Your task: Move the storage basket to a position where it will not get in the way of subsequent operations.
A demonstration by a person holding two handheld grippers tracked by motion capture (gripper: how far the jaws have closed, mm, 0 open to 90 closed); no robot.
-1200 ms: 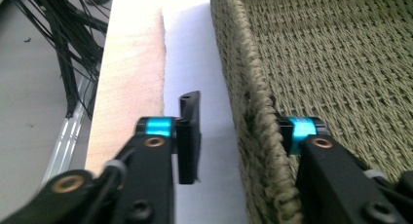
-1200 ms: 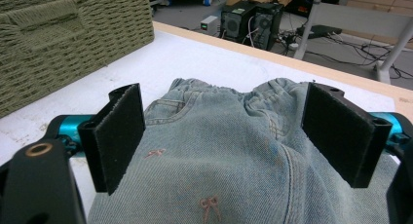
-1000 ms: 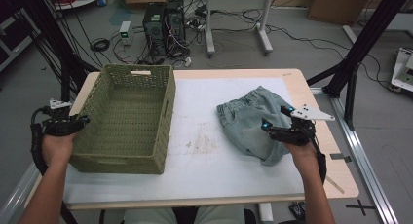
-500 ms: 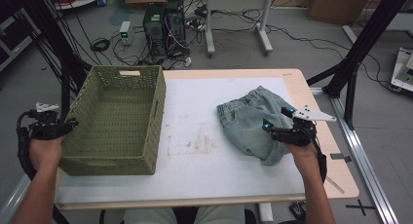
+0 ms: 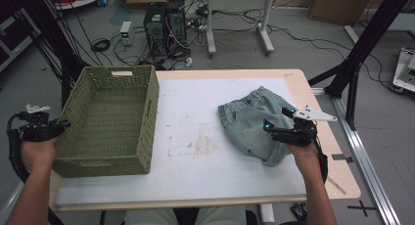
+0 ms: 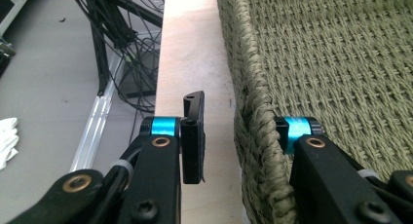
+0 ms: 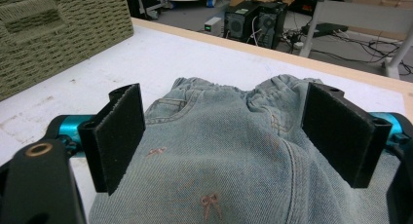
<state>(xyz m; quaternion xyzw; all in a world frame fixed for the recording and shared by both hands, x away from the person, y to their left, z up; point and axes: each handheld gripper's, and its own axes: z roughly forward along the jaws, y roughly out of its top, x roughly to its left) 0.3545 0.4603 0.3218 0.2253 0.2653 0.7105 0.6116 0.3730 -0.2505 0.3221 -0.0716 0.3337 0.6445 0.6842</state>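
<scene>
A green woven basket (image 5: 103, 164) stands empty at the table's left end. My left gripper (image 5: 61, 127) straddles its left wall (image 6: 341, 63): one jaw is outside with a gap to the rim, the other inside, so it stands open. Light-blue denim shorts (image 5: 249, 117) lie crumpled on the right of the white mat. My right gripper (image 5: 279, 118) hovers low over the near right part of the shorts (image 7: 219, 151). Its jaws are spread wide on either side of the cloth, and the pads (image 7: 119, 136) grip nothing.
A white mat (image 5: 195, 137) with a brownish stain in the middle covers the wooden table. The basket's left side sits at the table's left edge (image 6: 190, 48). Behind the table are computer towers (image 5: 164, 22), cables and black frame posts (image 5: 362, 44).
The basket has slid to the left along with my left gripper, most of it in the first half second. The right gripper and the shorts have stayed put.
</scene>
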